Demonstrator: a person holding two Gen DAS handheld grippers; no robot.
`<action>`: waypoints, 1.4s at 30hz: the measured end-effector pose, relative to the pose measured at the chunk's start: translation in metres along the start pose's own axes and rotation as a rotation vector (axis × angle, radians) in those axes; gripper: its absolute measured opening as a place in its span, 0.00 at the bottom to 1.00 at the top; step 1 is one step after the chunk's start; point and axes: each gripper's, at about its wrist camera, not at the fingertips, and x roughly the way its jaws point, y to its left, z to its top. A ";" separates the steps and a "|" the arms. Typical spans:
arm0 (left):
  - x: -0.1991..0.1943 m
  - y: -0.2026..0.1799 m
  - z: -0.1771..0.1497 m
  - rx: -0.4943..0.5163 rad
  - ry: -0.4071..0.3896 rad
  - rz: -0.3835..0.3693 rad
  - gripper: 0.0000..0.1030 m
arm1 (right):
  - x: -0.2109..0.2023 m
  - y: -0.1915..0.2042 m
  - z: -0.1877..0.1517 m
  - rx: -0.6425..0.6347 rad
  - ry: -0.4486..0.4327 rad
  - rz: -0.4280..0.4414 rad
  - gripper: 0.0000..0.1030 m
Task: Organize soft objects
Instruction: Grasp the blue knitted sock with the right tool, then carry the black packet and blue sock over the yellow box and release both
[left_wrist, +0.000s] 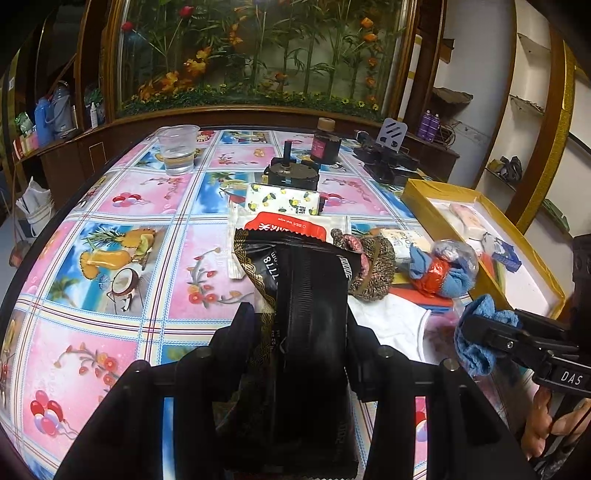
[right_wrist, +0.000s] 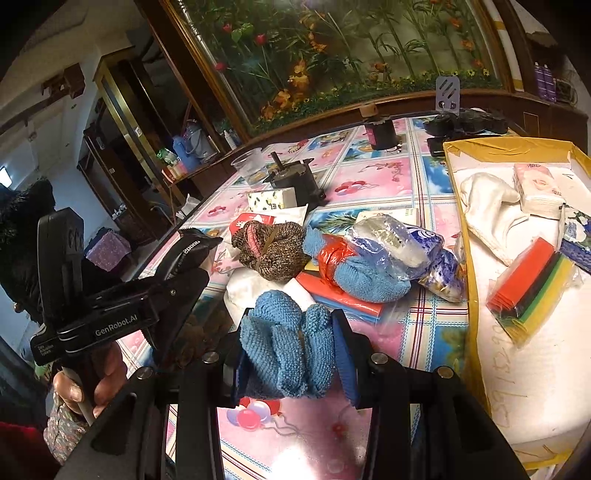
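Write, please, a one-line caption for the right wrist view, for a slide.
Right tongs grip a blue knitted cloth above the patterned tablecloth, beside the gold-rimmed box.

Top centre: wood-framed glass case (left_wrist: 258, 55) of artificial flowers. Right edge: white wall shelves (left_wrist: 528, 103). Upper left: dark wooden cabinet (right_wrist: 122, 122). Floral-patterned surface (left_wrist: 122, 236) below.

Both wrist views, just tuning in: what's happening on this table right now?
A person is sorting soft items with two handheld tongs. The left tongs are shut on a black foil packet, held above the table. The right tongs are shut on a blue knitted cloth. A brown knitted bundle and a blue-and-red bundle lie on the tablecloth. The gold-rimmed box on the right already holds a white cloth and packets.
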 end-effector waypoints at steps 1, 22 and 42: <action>0.000 -0.001 0.000 0.001 -0.001 -0.002 0.42 | -0.001 0.000 0.000 0.003 -0.005 0.002 0.42; -0.002 -0.092 0.030 0.103 -0.003 -0.128 0.42 | -0.045 -0.045 0.010 0.099 -0.100 -0.006 0.42; 0.105 -0.286 0.061 0.187 0.258 -0.368 0.42 | -0.142 -0.180 0.085 0.295 -0.119 -0.434 0.41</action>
